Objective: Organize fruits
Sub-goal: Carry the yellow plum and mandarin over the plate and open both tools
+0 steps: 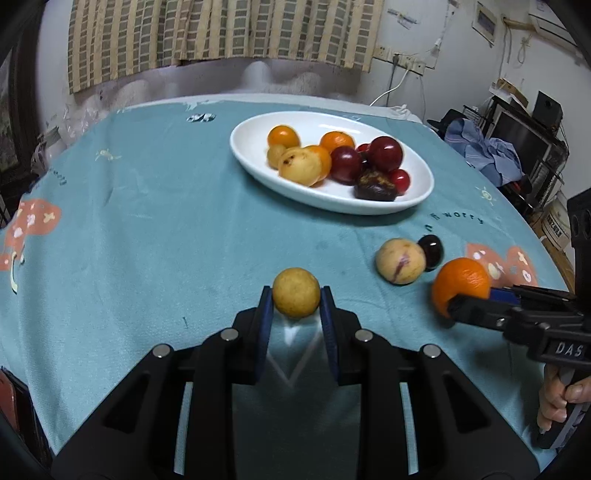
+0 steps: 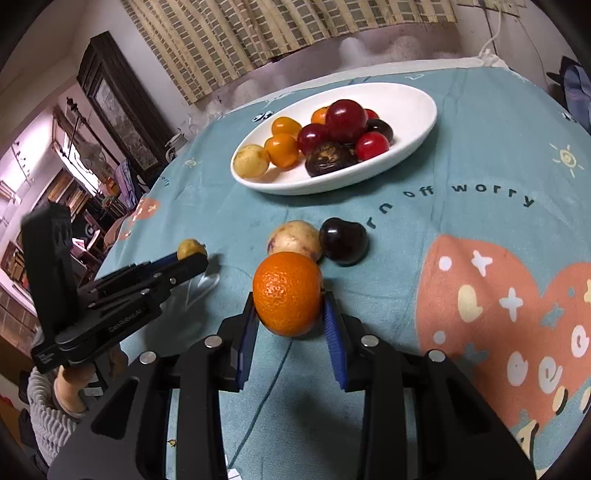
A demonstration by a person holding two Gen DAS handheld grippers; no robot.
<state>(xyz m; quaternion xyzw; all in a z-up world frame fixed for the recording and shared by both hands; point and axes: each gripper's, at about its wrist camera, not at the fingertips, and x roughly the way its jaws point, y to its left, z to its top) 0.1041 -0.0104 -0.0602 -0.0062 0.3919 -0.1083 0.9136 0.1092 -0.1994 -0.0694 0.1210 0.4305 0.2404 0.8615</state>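
The white oval plate [image 1: 421, 181] holds small orange, yellow, red and dark fruits in a heap. Nearer than the plate, the left gripper [image 1: 296, 301] pinches a yellow round fruit [image 1: 296, 292] between its pads, and the right gripper [image 2: 289, 308] clasps an orange [image 2: 287, 293]; a pale fruit [image 2: 293, 238] and a dark plum [image 2: 343, 240] lie touching between orange and plate.

A lived-in home: patterned curtain [image 1: 221, 33], dark wooden cabinet [image 2: 118, 103], cartoon tablecloth [image 1: 147, 221].
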